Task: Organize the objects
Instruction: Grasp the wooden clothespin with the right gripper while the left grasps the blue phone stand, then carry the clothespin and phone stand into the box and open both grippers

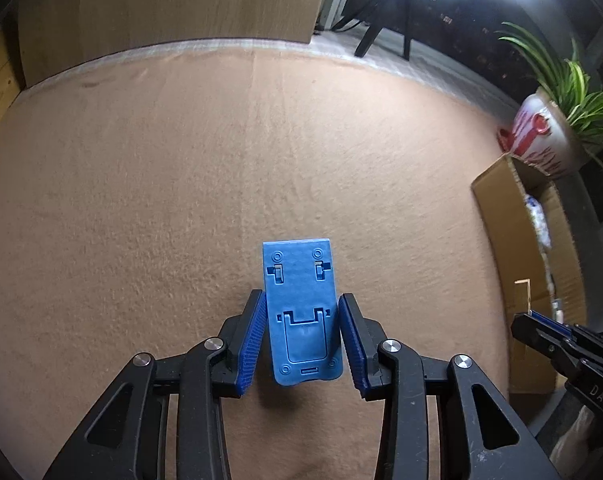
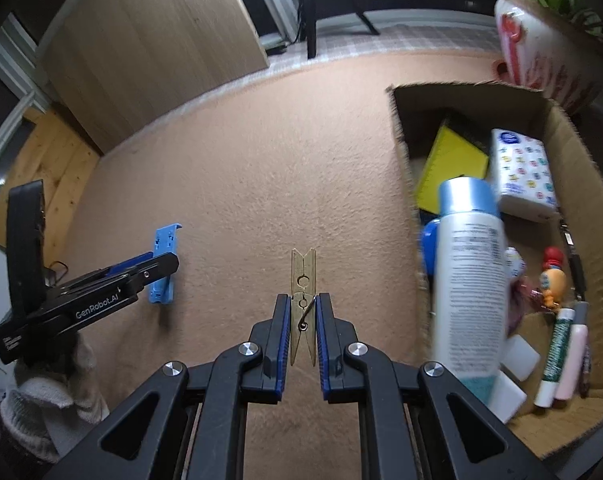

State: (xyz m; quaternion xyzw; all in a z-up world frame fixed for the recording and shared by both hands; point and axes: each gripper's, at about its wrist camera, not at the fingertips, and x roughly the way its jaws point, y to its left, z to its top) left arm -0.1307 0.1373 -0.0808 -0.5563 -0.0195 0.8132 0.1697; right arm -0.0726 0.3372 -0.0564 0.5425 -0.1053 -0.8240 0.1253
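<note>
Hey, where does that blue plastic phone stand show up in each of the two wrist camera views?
Left wrist view: blue phone stand at lower centre, between the left gripper fingers.
Right wrist view: blue phone stand at the left edge, partly behind the left gripper.
Shared landmark: the cardboard box on the right.

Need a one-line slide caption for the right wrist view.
Right claw shut on a wooden clothespin above the tan cloth, beside a half-filled cardboard box.

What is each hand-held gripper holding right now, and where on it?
The right hand-held gripper pinches a wooden clothespin near its spring; the left hand-held gripper grips a blue phone stand by its long side edges.
</note>
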